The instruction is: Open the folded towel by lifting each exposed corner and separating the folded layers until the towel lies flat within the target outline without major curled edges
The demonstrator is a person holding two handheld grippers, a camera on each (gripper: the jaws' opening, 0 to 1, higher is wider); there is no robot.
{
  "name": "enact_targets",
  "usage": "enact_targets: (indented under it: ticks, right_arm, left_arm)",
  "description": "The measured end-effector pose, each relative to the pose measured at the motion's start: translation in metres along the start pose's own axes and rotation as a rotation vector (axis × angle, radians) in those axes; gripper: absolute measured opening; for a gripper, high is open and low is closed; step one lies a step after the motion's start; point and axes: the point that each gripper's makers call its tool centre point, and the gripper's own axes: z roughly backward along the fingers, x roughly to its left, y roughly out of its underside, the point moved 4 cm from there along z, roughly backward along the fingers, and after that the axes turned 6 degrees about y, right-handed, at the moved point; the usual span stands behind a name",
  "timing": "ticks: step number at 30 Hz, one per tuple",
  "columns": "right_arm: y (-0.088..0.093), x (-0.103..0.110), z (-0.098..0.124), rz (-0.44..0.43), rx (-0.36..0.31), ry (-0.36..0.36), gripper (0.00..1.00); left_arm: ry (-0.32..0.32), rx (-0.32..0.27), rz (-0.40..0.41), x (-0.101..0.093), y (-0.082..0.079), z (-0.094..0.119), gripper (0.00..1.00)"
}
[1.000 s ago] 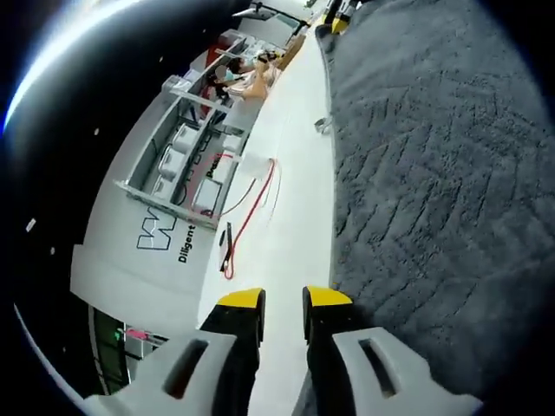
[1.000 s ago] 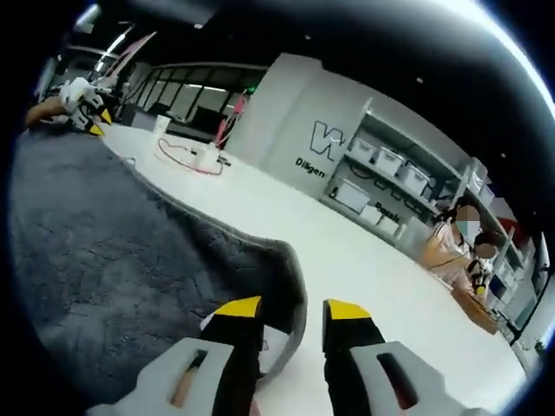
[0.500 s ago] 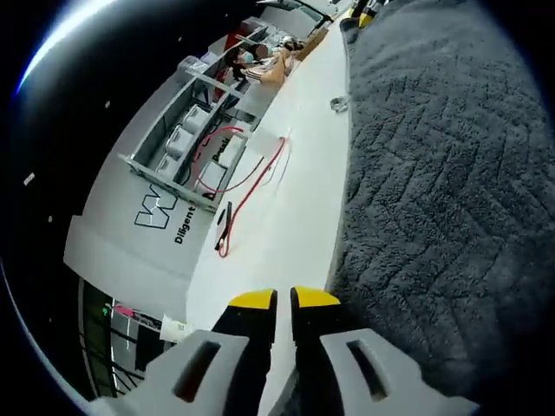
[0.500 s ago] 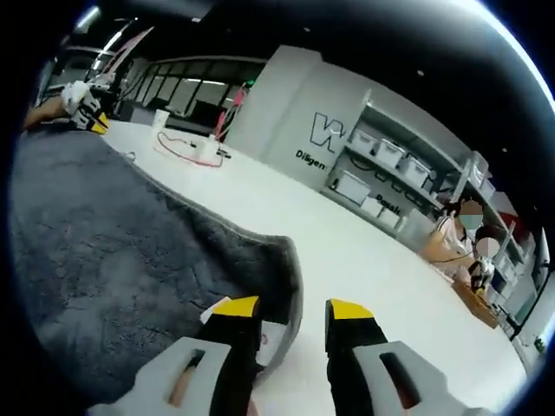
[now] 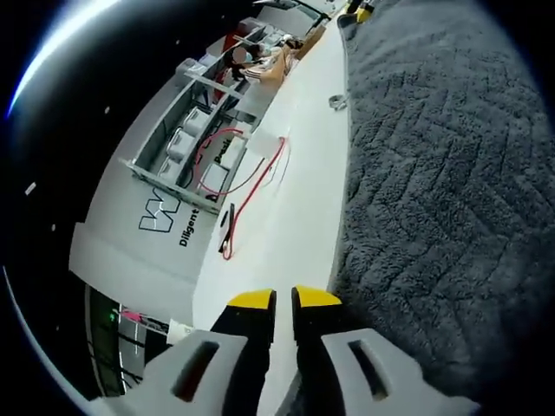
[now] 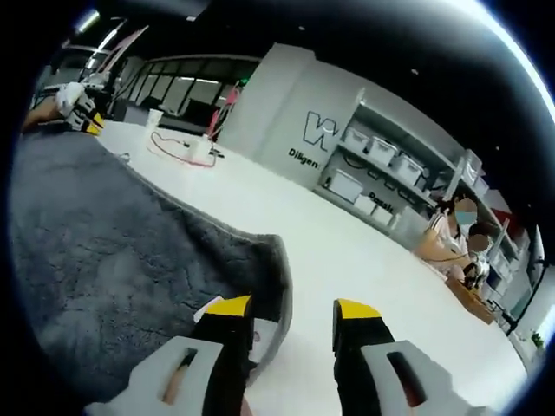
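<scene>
A white bench [image 5: 286, 217] carries a red cable [image 5: 251, 186] lying in loops beside a small white box [image 5: 251, 160], well apart from the towel. Behind the bench a grey wall bears dark lettering [image 6: 314, 143], and open shelves [image 6: 381, 178] hold pale bins. People sit at the bench's far end in the right gripper view.

The grey towel [image 5: 434, 173] lies spread over the bench, its edge running along the white surface. In the left gripper view the left hand-held gripper [image 5: 284, 301] has its yellow-tipped jaws pressed nearly together at the towel's edge; whether fabric is pinched between them cannot be told. In the right gripper view the right hand-held gripper [image 6: 290, 309] stands with jaws spread, a raised, curled corner of the towel [image 6: 276, 260] and a small white tag [image 6: 208, 305] just beside its left jaw. The other hand-held gripper shows far off at the towel's opposite edge.
</scene>
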Motion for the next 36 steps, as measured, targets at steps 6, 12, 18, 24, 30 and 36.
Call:
enact_targets:
  ticks: [6, 12, 18, 24, 30, 36]
  right_arm:
    - [-0.016, -0.008, 0.012, -0.054, -0.077, 0.018, 0.32]
    - [-0.037, -0.003, 0.024, -0.177, -0.169, -0.059, 0.35]
    - [-0.038, -0.013, 0.021, -0.282, -0.184, -0.08, 0.5]
    - [-0.036, -0.019, 0.039, -0.359, -0.152, -0.063, 0.55]
    - [-0.057, -0.015, 0.07, -0.398, -0.249, -0.112, 0.56]
    - [-0.081, -0.016, 0.096, -0.363, -0.263, -0.158, 0.57]
  left_arm:
    - [0.003, 0.009, -0.009, 0.0, 0.001, 0.0, 0.07]
    - [-0.003, 0.012, -0.021, 0.002, 0.0, 0.0, 0.11]
    - [-0.004, 0.006, 0.068, 0.002, 0.004, -0.002, 0.07]
    - [-0.008, 0.015, 0.071, 0.0, 0.003, -0.004, 0.04]
    - [-0.01, 0.017, 0.032, -0.001, 0.002, -0.004, 0.01]
    - [-0.01, 0.016, 0.029, -0.002, 0.001, -0.003, 0.01]
